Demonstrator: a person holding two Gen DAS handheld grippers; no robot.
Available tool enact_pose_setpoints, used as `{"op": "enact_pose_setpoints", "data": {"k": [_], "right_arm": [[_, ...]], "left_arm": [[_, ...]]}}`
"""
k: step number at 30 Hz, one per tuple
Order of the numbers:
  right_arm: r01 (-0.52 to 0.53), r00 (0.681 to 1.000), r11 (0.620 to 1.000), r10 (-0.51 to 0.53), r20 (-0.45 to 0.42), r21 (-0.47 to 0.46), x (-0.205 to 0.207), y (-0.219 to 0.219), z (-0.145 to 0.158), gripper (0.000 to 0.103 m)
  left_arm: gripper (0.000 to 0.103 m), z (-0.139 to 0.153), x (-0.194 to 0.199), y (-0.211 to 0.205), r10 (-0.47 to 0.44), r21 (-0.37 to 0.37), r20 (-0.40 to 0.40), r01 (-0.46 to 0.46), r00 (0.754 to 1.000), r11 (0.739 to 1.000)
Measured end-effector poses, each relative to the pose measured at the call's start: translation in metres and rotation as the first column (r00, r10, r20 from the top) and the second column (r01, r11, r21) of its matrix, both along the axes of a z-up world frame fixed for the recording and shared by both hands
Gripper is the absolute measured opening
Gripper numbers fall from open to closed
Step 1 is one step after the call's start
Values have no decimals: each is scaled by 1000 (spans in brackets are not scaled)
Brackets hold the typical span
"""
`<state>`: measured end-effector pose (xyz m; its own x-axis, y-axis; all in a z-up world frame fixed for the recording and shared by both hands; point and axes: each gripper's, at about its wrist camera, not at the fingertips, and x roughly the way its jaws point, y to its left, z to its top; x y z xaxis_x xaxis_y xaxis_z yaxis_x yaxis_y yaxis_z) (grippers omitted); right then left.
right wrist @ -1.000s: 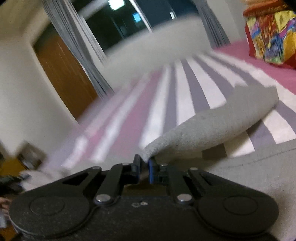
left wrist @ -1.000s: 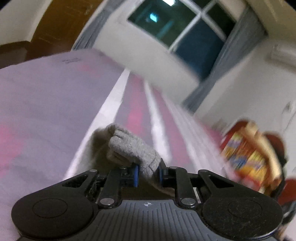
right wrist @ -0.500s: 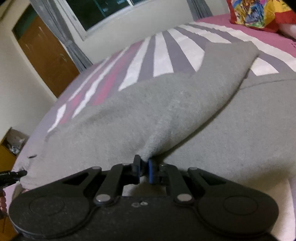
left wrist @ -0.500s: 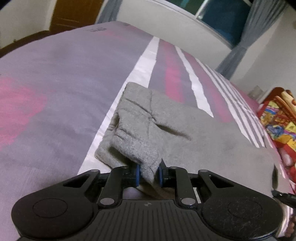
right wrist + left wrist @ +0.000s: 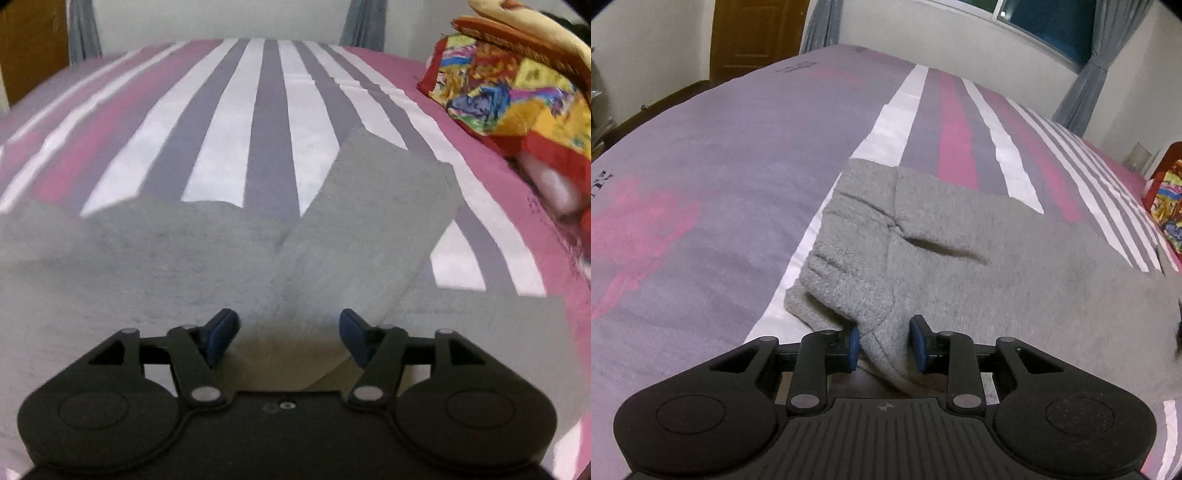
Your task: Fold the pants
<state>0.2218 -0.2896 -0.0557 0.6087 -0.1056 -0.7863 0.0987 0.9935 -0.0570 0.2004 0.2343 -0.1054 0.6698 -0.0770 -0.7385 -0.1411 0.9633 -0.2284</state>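
Grey pants (image 5: 979, 258) lying on the striped bedspread (image 5: 720, 166), waistband end folded over at the near left, one leg (image 5: 369, 221) doubled back across the other; left gripper (image 5: 884, 343) with jaws opening, a fold of waistband between the blue pads (image 5: 853, 341) yet no longer pinched; right gripper (image 5: 288, 334) likewise opening, pads clear of the cloth lying between them; patterned cushion (image 5: 517, 92) at the far right

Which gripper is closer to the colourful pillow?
Right. The right gripper has the colourful pillow nearby, to its right; the left gripper sees it far across the bed.
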Motion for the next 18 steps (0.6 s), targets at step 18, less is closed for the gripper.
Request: {"op": "enact_pose_setpoints", "data": {"k": [18], "right_arm": [[-49, 971, 997, 32, 236, 66, -130, -58, 42, 33]], "left_arm": [[29, -11, 5, 0, -5, -49, -38, 3, 999, 999]]}}
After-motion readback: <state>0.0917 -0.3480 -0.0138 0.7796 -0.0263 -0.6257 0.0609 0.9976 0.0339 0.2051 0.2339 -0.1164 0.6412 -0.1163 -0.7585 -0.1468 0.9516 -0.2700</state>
